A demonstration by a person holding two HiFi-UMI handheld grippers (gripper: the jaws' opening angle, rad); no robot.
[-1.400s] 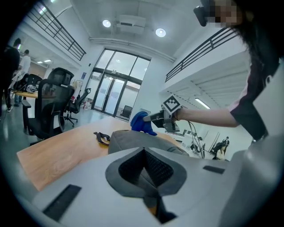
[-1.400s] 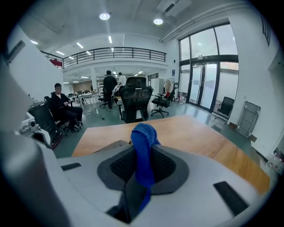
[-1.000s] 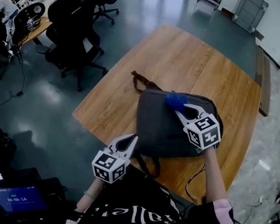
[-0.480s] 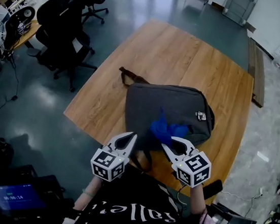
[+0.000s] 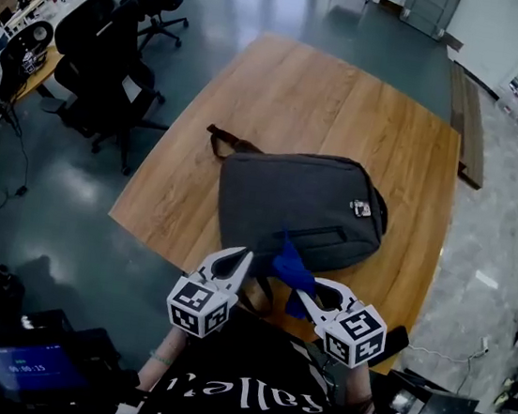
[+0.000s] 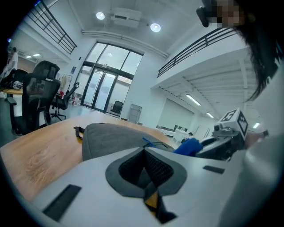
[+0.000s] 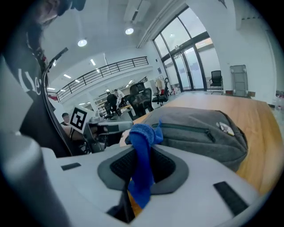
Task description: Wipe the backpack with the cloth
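Observation:
A grey backpack point(image 5: 302, 205) lies flat on the wooden table point(image 5: 349, 100); the same backpack point(image 7: 199, 131) fills the right gripper view and shows as a grey hump, the backpack point(image 6: 106, 138), in the left gripper view. My right gripper point(image 5: 307, 288) is shut on a blue cloth point(image 5: 291, 267), held at the backpack's near edge, just off its surface. The cloth point(image 7: 143, 164) hangs between the jaws. My left gripper point(image 5: 233, 262) is shut and holds nothing, close beside the right one at the table's near edge.
A brown strap point(image 5: 219, 139) sticks out from the backpack's far left corner. Black office chairs point(image 5: 109, 49) stand on the floor to the left. A device with a lit screen point(image 5: 15, 368) sits at the lower left.
The right gripper dragged the blue cloth from the backpack's far side across it toward me, ending at its near edge. The left gripper stayed put.

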